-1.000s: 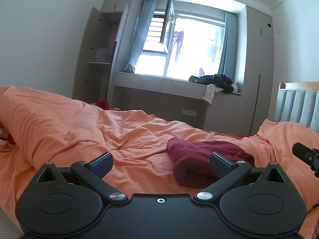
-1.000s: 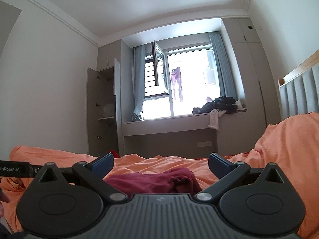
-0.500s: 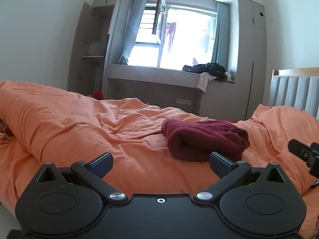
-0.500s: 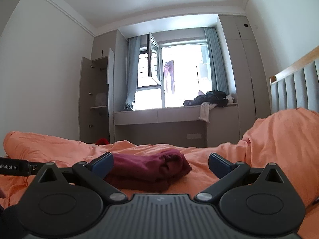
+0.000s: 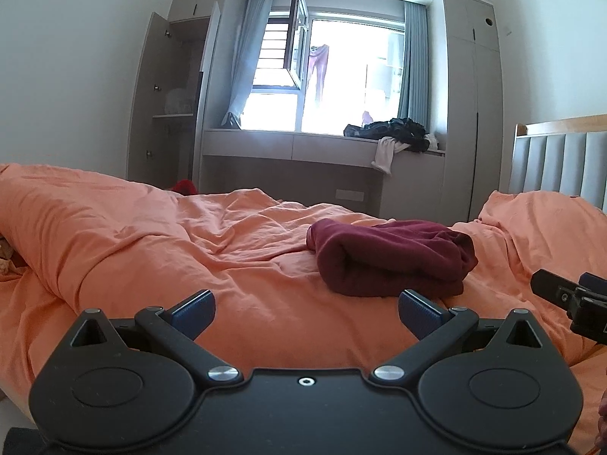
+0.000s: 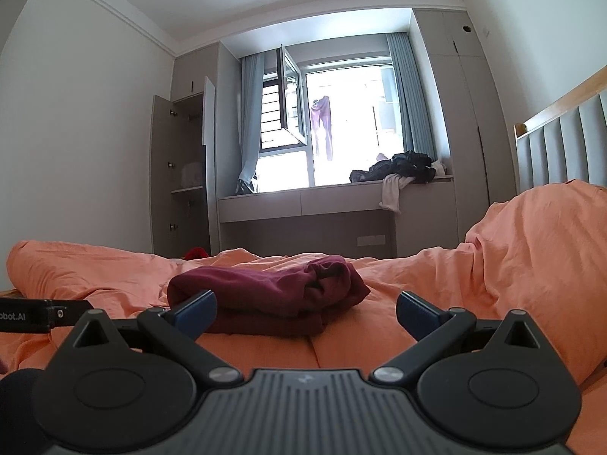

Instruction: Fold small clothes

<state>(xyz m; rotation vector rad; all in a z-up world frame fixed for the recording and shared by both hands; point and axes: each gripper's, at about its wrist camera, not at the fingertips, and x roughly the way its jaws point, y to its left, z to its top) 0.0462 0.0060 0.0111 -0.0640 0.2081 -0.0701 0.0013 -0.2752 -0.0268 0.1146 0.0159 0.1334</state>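
**Both grippers spread wide, short of a folded maroon garment**

Nearest the left wrist camera, the left gripper (image 5: 305, 313) has its blue-padded fingers (image 5: 193, 309) set wide apart with nothing between them, above the orange duvet (image 5: 151, 250). The right gripper (image 6: 306, 313) stands the same way, wide and empty; its left pad overlaps the near edge of the cloth in the right wrist view, though whether they touch cannot be told.

Just beyond both tools lies the maroon garment (image 5: 394, 259), folded into a thick bundle on the duvet, its rolled edge toward the left. Part of the right gripper shows at the right edge of the left wrist view, beside the bundle.

Farther right rises a grey padded headboard (image 5: 557, 167). At the far wall, a window ledge (image 5: 288, 144) carries a heap of dark clothes (image 5: 394, 131), and a wardrobe (image 5: 170, 106) stands open.
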